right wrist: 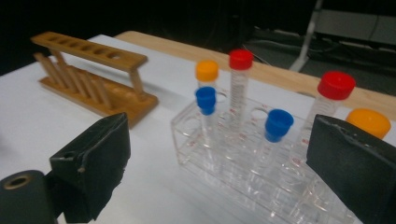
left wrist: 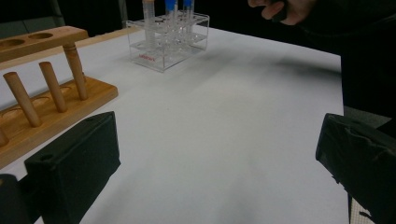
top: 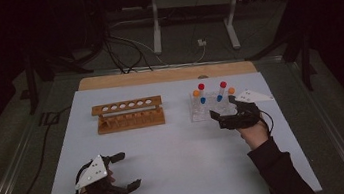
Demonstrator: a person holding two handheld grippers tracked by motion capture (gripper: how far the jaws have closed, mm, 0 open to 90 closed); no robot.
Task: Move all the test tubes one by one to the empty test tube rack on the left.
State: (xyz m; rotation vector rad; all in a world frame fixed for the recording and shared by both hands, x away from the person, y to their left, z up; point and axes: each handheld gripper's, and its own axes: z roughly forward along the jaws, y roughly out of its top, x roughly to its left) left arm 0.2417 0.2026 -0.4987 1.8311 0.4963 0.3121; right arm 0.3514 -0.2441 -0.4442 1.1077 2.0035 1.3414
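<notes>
In the high view, the clear rack (top: pixel 206 106) stood on the white table (top: pixel 180 171) and held six capped tubes, two red, two orange and two blue. The right gripper (top: pixel 223 108) hovered just on the person's side of the clear rack, its jaws spread and nothing between them. The wooden rack (top: pixel 129 114) stood well to the left of the clear rack, empty. The left gripper (top: pixel 126 170) rested far from the clear rack, near the table's front edge, jaws wide apart and holding nothing.

In the left gripper view, the clear rack (left wrist: pixel 167 39) lay far ahead beyond bare table, with the wooden rack (left wrist: pixel 44 88) to its left, near the left jaw. The two black jaws stood wide apart.

In the right gripper view, the clear rack (right wrist: pixel 243 186) sat just ahead, between the parted jaws. A blue-capped tube (right wrist: pixel 205 116) stood at its near left, a second blue-capped tube (right wrist: pixel 275 135) beside it, a red-capped tube (right wrist: pixel 239 79) behind. The pads touched no tube.
</notes>
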